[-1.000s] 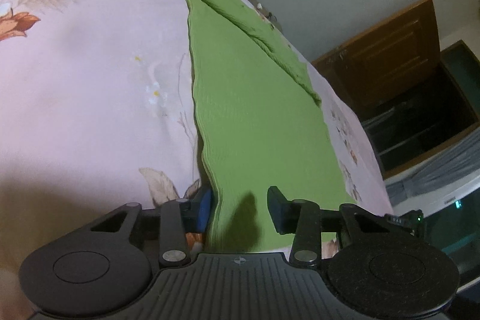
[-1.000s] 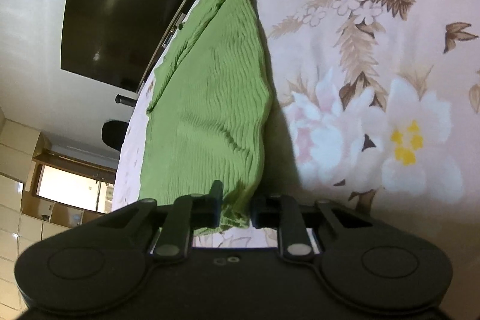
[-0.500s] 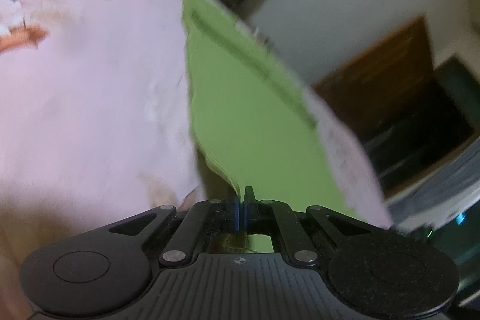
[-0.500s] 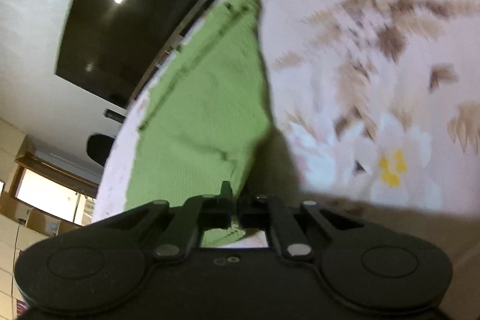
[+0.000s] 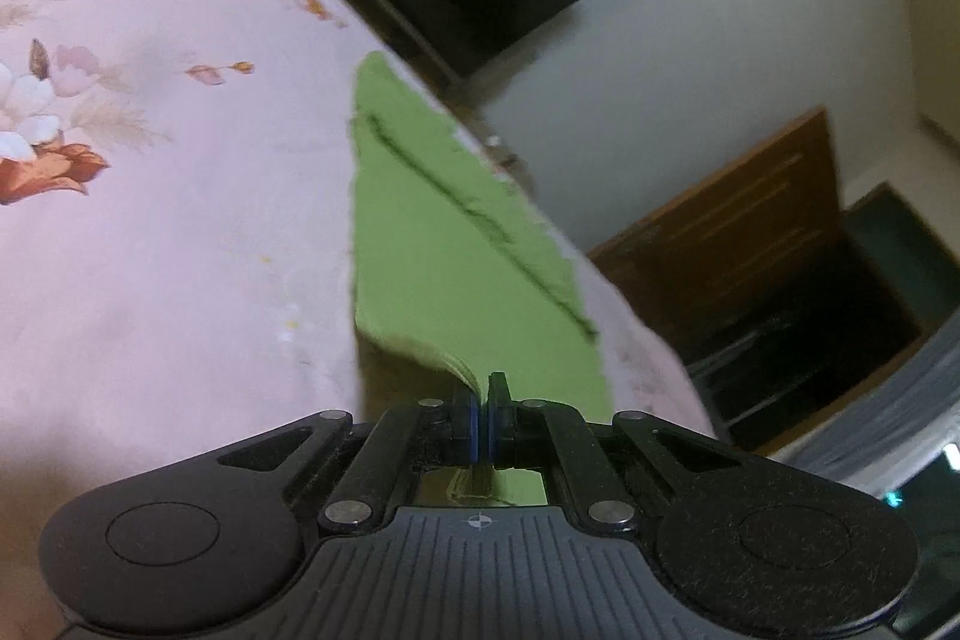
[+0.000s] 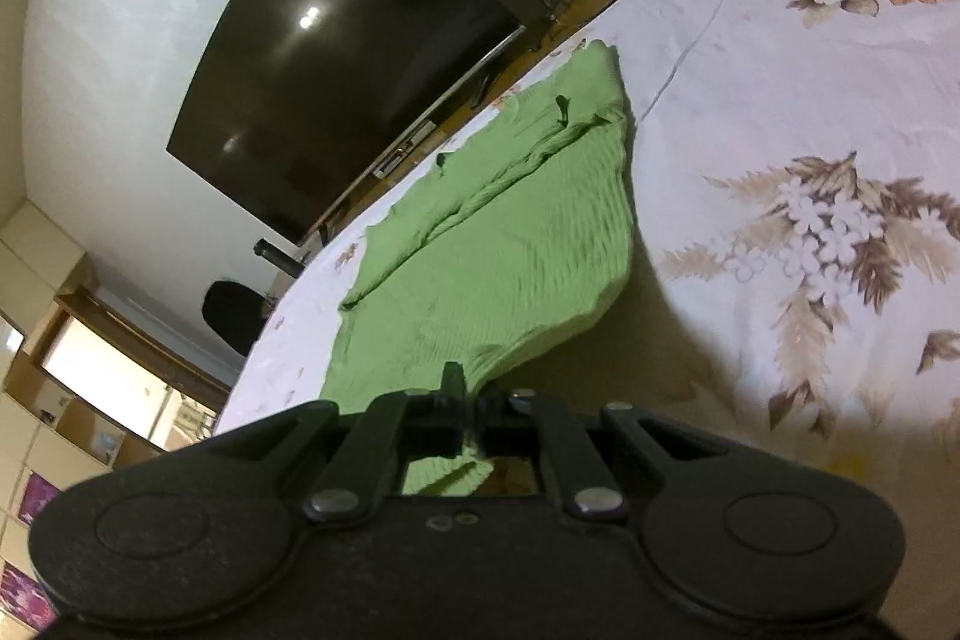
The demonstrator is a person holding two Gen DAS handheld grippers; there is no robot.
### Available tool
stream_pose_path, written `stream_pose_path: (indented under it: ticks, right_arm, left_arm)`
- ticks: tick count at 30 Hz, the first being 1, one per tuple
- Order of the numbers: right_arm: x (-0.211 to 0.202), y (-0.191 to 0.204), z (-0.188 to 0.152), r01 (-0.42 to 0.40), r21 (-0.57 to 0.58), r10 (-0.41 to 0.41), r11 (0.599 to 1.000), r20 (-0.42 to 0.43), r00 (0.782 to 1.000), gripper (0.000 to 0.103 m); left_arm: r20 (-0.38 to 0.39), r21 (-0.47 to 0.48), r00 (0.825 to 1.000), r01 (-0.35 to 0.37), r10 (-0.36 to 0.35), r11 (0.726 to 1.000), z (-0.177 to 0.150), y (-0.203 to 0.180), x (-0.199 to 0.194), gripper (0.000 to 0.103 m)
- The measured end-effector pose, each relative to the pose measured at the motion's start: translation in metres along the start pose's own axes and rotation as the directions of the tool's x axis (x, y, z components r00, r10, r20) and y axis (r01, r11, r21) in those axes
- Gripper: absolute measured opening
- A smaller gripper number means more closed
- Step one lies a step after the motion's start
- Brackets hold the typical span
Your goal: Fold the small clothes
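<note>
Green ribbed knit garment lies along the floral bedsheet, its long axis running from both tongs toward the bed's far edge. Left gripper and right gripper each pinch a near corner, lifted.

Left hand-held gripper clamped tight, right hand-held gripper likewise — angled downward

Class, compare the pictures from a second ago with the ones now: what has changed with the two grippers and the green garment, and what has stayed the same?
Both grippers, open before, have closed on the green garment: the left gripper and right gripper each pinch a near corner and have lifted it off the bedsheet. The far end remains flat on the bed.
</note>
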State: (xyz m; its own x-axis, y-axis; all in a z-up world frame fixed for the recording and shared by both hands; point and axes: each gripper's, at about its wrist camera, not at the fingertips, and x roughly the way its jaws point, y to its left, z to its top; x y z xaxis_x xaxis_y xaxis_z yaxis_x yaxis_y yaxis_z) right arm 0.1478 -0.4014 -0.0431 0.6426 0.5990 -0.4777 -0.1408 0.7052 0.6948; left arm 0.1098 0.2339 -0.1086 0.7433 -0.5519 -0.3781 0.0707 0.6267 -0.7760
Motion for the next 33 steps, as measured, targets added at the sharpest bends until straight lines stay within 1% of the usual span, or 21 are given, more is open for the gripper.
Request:
stream_pose_path:
  ticks: [2, 4, 7, 10, 15, 19, 23, 26, 29, 33]
  right_arm:
    - [0.009, 0.0, 0.002, 0.035, -0.016, -0.036, 0.999, -0.019, 0.999, 0.004]
    - [0.016, 0.0, 0.005, 0.056, -0.017, -0.056, 0.998, -0.026, 0.998, 0.004]
    - [0.016, 0.013, 0.017, 0.051, -0.059, -0.051, 0.997, 0.012, 0.999, 0.004]
    - [0.017, 0.024, 0.04, 0.048, -0.09, -0.042, 0.995, 0.062, 0.997, 0.004]
    - [0.034, 0.038, 0.098, 0.048, -0.144, -0.03, 0.988, 0.12, 0.992, 0.004]
    - [0.06, 0.043, 0.145, 0.041, -0.178, -0.018, 0.983, 0.127, 0.992, 0.004]
    - [0.101, 0.033, 0.192, 0.038, -0.188, -0.017, 0.982, 0.111, 0.994, 0.004]
    - [0.134, 0.017, 0.221, 0.03, -0.163, -0.015, 0.986, 0.093, 0.996, 0.004]
    - [0.168, -0.003, 0.241, 0.022, -0.14, -0.013, 0.99, 0.067, 0.998, 0.004]
    - [0.206, -0.025, 0.259, 0.013, -0.113, -0.009, 0.994, 0.038, 0.999, 0.004]
  left_arm:
    - [0.008, -0.005, 1.0, 0.004, -0.004, 1.0, 0.004, -0.001, 0.005, 0.002]
    - [0.028, 0.01, 0.999, 0.037, -0.038, 0.999, 0.013, -0.011, 0.008, 0.002]
    - [0.06, 0.041, 0.995, 0.079, -0.081, 0.996, 0.036, -0.03, 0.012, 0.002]
    - [0.085, 0.069, 0.992, 0.092, -0.098, 0.993, 0.068, -0.043, 0.023, 0.002]
    - [0.099, 0.124, 0.99, 0.09, -0.103, 0.988, 0.129, -0.065, 0.058, 0.002]
    - [0.097, 0.147, 0.993, 0.058, -0.073, 0.987, 0.172, -0.072, 0.095, 0.002]
    - [0.079, 0.139, 0.996, 0.029, -0.04, 0.99, 0.211, -0.067, 0.139, 0.002]
    - [0.057, 0.145, 0.998, 0.001, -0.01, 0.989, 0.23, -0.059, 0.172, 0.002]
    - [0.037, 0.14, 0.999, -0.031, 0.026, 0.99, 0.245, -0.047, 0.207, 0.002]
    - [0.036, 0.111, 0.998, -0.057, 0.053, 0.992, 0.259, -0.027, 0.24, 0.002]
